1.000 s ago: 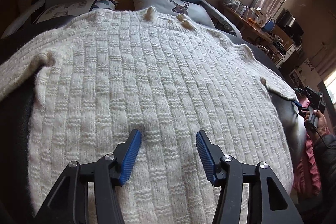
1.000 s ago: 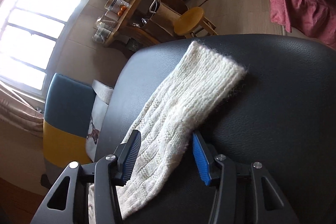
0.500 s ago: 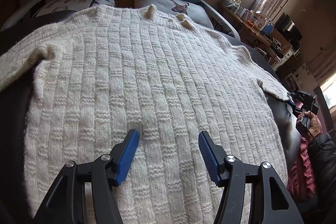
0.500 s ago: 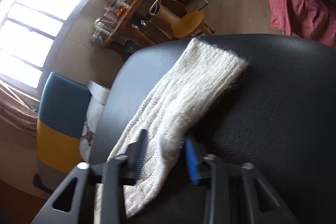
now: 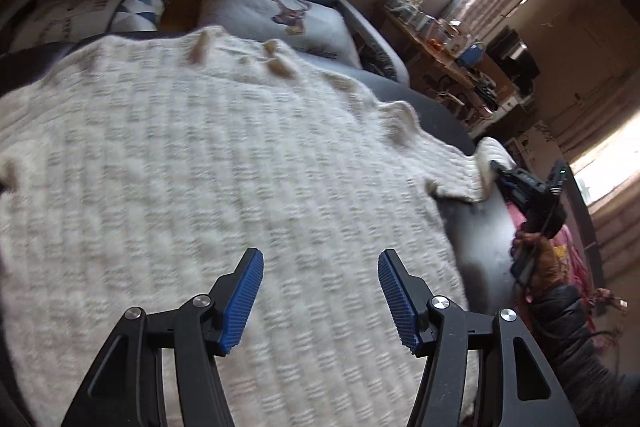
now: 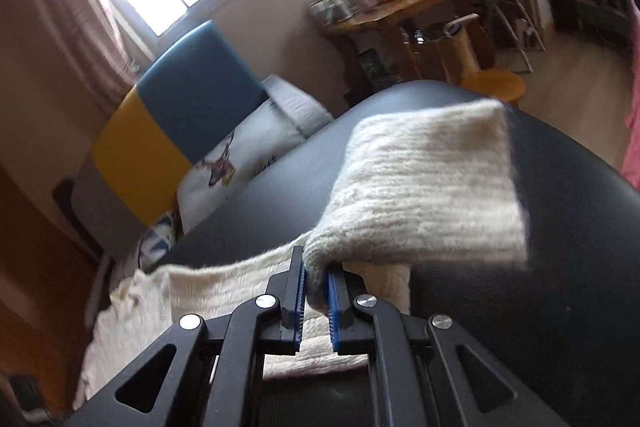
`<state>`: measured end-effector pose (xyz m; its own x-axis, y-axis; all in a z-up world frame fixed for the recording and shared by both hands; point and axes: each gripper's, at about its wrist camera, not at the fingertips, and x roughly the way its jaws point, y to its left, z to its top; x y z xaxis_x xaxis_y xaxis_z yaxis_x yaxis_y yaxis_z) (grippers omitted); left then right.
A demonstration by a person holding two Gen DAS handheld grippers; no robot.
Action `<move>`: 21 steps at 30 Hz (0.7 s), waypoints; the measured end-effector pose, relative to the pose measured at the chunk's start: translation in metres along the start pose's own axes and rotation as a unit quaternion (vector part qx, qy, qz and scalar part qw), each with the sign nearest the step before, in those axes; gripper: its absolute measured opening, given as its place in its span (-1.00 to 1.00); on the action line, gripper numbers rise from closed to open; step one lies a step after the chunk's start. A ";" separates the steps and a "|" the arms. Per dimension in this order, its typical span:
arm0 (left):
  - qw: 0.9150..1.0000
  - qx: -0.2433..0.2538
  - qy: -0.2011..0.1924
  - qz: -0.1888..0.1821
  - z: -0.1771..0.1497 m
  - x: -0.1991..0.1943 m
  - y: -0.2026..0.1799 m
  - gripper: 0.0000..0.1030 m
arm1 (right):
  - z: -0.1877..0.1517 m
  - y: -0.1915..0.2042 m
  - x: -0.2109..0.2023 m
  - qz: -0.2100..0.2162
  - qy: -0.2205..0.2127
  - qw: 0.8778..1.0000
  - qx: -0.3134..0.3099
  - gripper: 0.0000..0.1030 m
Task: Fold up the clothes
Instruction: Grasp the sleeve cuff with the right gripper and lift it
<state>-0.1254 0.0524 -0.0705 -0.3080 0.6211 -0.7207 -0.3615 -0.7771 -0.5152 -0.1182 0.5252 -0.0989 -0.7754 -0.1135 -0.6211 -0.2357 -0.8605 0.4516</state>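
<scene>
Left wrist view: the left gripper (image 5: 320, 291) hovers with its jaws spread wide and empty over the body of the cream knitted sweater (image 5: 200, 179), which lies flat on the dark padded surface (image 5: 476, 239); as a second ago, it grips nothing. At the right edge, a hand (image 5: 540, 259) carries the other gripper at the sleeve.

Right wrist view: the right gripper (image 6: 317, 287) straddled the sleeve (image 6: 424, 195) loosely a second ago — now it is clamped on the knit, and the cuff end has lifted and doubled over. The sleeve fold inward has likely begun.
</scene>
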 end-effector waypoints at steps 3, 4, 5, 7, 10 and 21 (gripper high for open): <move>0.998 0.018 0.017 -0.058 0.034 0.031 -0.043 0.18 | -0.014 0.022 0.014 -0.005 0.031 0.998 -0.051 -0.83; 0.997 0.019 0.024 -0.078 0.046 0.043 -0.058 0.18 | -0.018 0.025 0.017 -0.008 0.038 0.997 -0.062 -0.83; 0.994 0.020 0.035 -0.098 0.057 0.057 -0.071 0.18 | -0.023 0.029 0.019 -0.010 0.046 0.996 -0.072 -0.83; 0.991 0.008 0.052 -0.119 0.078 0.086 -0.095 0.18 | -0.030 0.034 0.024 -0.016 0.057 0.994 -0.091 -0.83; 0.983 -0.027 0.093 -0.156 0.103 0.133 -0.121 0.18 | -0.038 0.038 0.029 -0.023 0.071 0.991 -0.111 -0.83; 0.971 0.010 0.193 -0.138 0.128 0.223 -0.197 0.34 | -0.068 0.079 0.031 -0.046 0.073 0.963 -0.256 -0.80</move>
<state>-0.2352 0.3569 -0.0706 0.1543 0.7184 -0.6783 -0.4011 -0.5819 -0.7075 -0.1208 0.4195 -0.1262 -0.6655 -0.0623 -0.7438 0.0492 -0.9980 0.0396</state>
